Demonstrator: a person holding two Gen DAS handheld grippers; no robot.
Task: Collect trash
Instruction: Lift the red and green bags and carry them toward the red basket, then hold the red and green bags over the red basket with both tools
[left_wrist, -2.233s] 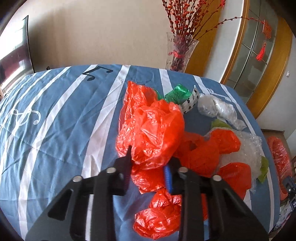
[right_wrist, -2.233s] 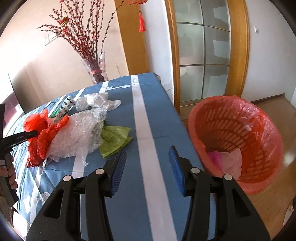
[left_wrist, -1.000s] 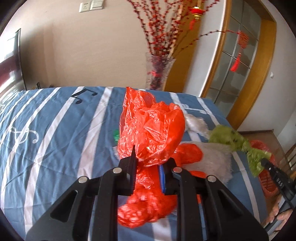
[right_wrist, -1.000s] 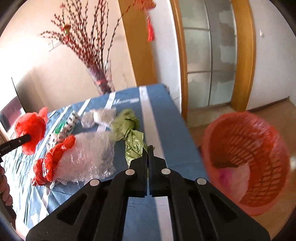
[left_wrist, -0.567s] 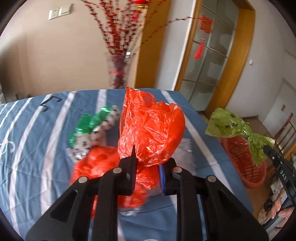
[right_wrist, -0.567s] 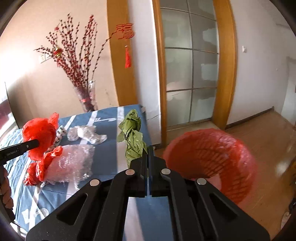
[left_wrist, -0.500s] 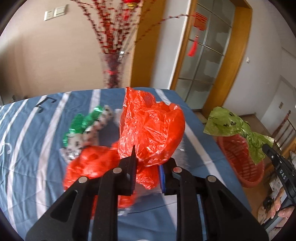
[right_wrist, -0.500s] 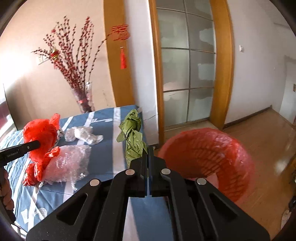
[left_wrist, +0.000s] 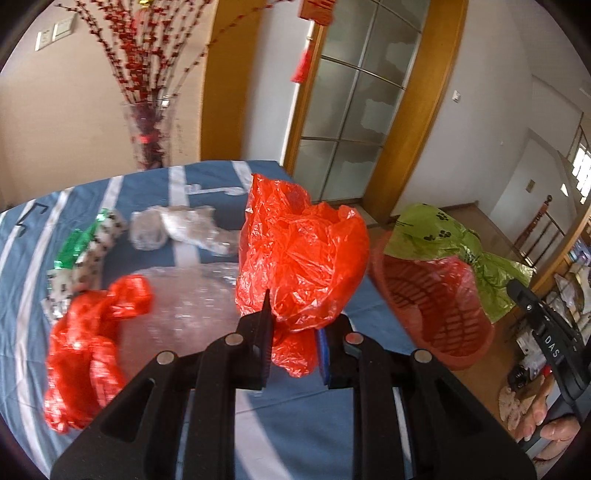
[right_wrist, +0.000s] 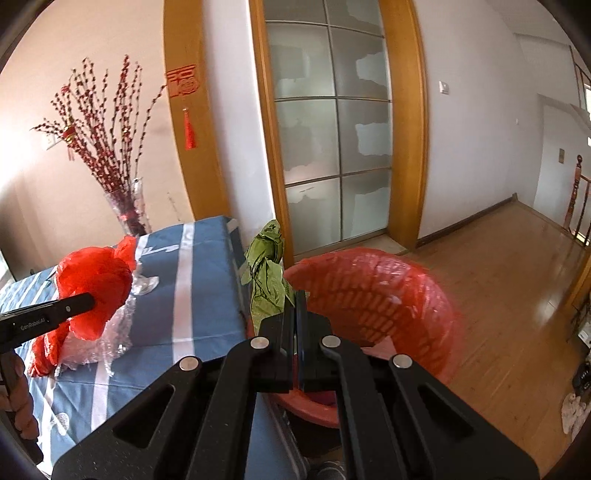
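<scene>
The left gripper (left_wrist: 293, 341) has its fingers pinching a crumpled red plastic bag (left_wrist: 301, 258), held up above the blue striped desk (left_wrist: 207, 177). The right gripper (right_wrist: 295, 325) has its fingers pressed together on a green plastic bag (right_wrist: 267, 273), which hangs by the near rim of the red lined wastebasket (right_wrist: 388, 291) standing on the floor beside the desk edge.

The green bag looks nearly over the basket mouth, but from the right wrist view much of it sits toward the desk side of the rim. If the fingers part here, the light film could drape over the rim or slide down between basket and desk. The red bag is bulky and caught only by a lower fold; a quick swing could pull it free short of the basket.

More trash lies on the desk: a sheet of bubble wrap (left_wrist: 192, 306), another red bag (left_wrist: 92, 339), clear plastic wrap (left_wrist: 177, 229) and a green patterned wrapper (left_wrist: 81, 251). The loose bubble wrap could be dragged off the desk by a careless pass
</scene>
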